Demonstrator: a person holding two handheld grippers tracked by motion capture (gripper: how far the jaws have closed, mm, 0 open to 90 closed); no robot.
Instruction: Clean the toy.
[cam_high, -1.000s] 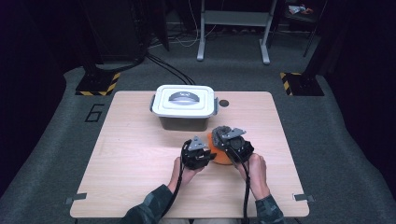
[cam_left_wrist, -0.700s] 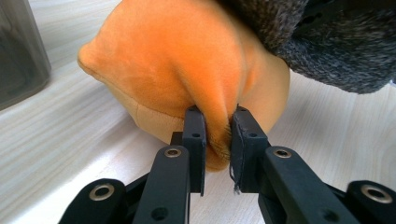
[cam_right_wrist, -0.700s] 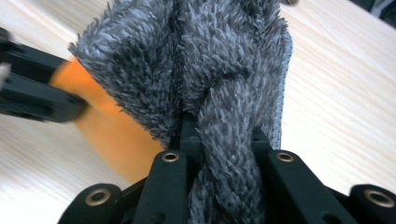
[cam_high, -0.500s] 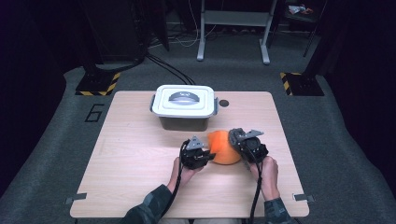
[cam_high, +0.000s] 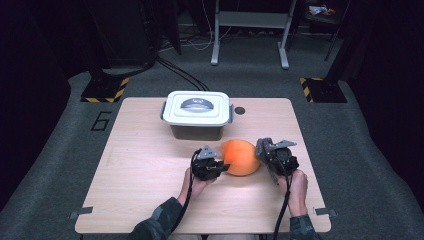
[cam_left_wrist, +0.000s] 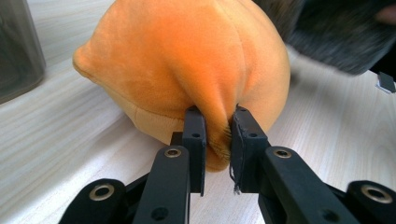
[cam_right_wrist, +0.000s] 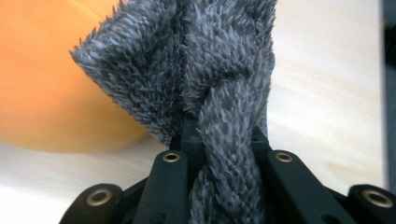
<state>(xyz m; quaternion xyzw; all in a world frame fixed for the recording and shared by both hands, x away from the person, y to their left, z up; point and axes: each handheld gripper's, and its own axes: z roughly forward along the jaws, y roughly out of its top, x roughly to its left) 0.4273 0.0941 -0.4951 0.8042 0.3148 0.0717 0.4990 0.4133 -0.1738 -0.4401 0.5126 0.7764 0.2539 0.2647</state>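
Note:
An orange plush ball (cam_high: 241, 157) lies on the wooden table (cam_high: 145, 155) in front of the person. My left gripper (cam_high: 223, 165) is at its left side, and in the left gripper view it (cam_left_wrist: 217, 135) is shut on a pinched fold of the orange plush ball (cam_left_wrist: 187, 60). A grey fuzzy cloth piece (cam_high: 263, 146) is just right of the ball, held in my right gripper (cam_high: 265, 151). The right gripper view has that gripper (cam_right_wrist: 224, 135) shut on the grey fuzzy piece (cam_right_wrist: 196, 65), with the orange ball (cam_right_wrist: 46, 93) behind it at the left.
A grey box with a white clip-on lid (cam_high: 197, 107) stands behind the ball at the table's far middle. A small dark round hole (cam_high: 240, 110) is beside it on the right. Bare tabletop lies to the left and along the front edge.
My right gripper has moved to the right with the grey fuzzy piece, off the top of the orange ball. The left gripper has stayed shut on the ball.

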